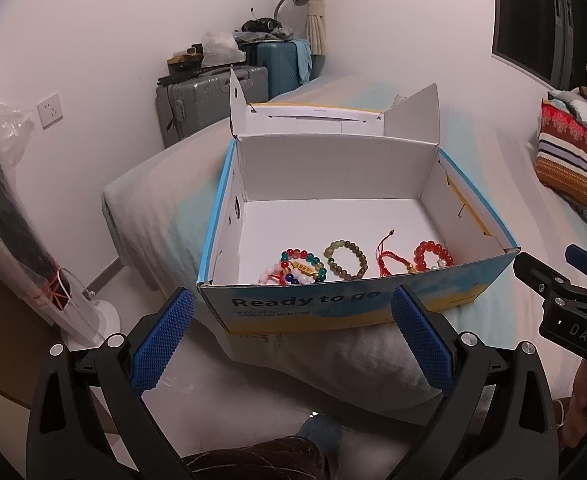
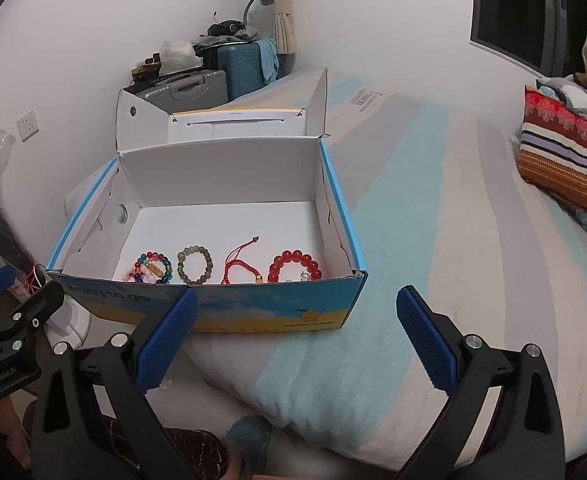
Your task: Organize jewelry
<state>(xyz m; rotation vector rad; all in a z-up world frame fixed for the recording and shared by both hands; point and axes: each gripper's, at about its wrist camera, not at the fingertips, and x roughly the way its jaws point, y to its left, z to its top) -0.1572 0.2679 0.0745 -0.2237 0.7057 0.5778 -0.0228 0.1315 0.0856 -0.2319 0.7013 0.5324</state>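
Observation:
An open blue and yellow cardboard box (image 1: pixel 333 304) (image 2: pixel 229 308) sits on the bed with its lid folded back. Inside, along the near wall, lie a multicoloured bead bracelet (image 1: pixel 303 266) (image 2: pixel 153 267), an olive bead bracelet (image 1: pixel 345 260) (image 2: pixel 194 266), a red cord bracelet (image 1: pixel 387 256) (image 2: pixel 239 262) and a red bead bracelet (image 1: pixel 433 258) (image 2: pixel 293 266). My left gripper (image 1: pixel 291 334) is open and empty just in front of the box. My right gripper (image 2: pixel 297 334) is open and empty in front of the box's right corner; it also shows in the left wrist view (image 1: pixel 565 300).
The bed (image 2: pixel 433 240) has a striped pale blue and white cover. A striped folded blanket (image 2: pixel 565 160) lies at the right. Suitcases (image 1: pixel 213 96) stand by the far wall. A fan wrapped in plastic (image 1: pixel 25 240) stands left of the bed.

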